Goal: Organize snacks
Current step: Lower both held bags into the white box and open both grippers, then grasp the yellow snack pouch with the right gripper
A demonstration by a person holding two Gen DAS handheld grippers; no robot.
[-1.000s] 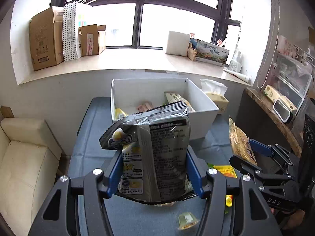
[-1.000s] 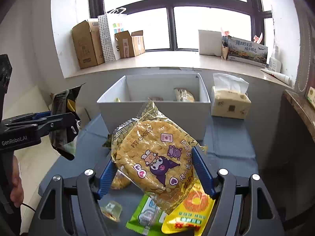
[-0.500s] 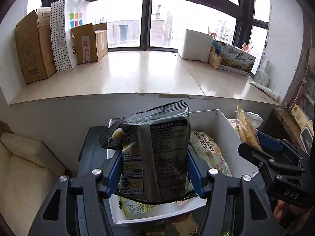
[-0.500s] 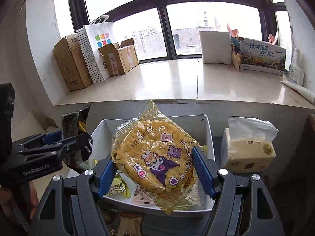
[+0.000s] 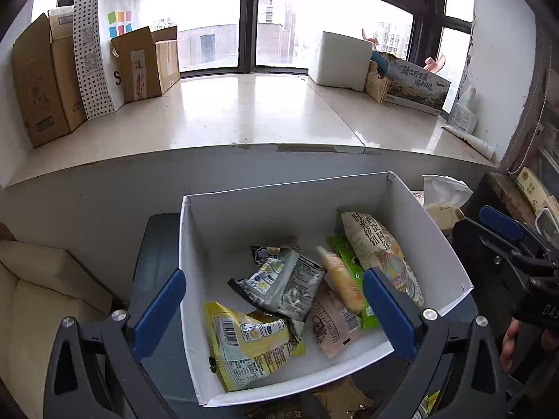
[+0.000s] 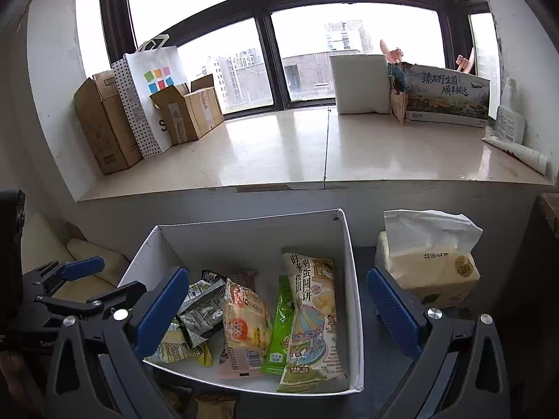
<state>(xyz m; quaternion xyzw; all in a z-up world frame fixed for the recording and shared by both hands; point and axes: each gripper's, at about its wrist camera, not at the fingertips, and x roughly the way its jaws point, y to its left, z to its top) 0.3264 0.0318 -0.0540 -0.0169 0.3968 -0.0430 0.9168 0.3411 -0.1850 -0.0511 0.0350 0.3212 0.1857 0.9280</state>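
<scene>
Both grippers, left (image 5: 274, 310) and right (image 6: 277, 310), gape wide and empty over white snack box (image 5: 433, 237); lowering risks denting its thin wall or crushing grey packet (image 5: 283, 286)

You're in a lived-in flat, cream cushioned sofa (image 5: 42, 286) left of the white snack box (image 5: 195, 244), brown cardboard cartons (image 6: 101, 122) on the sill behind it, tower blocks outside.

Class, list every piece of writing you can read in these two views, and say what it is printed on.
"臻品野生菌 顺丰鲜达": gift box on the sill.
"DAS": right gripper.
"S": white paper bag.
Tall snack bag: large characters, unsure.
Other packets, carton labels: too small.
</scene>
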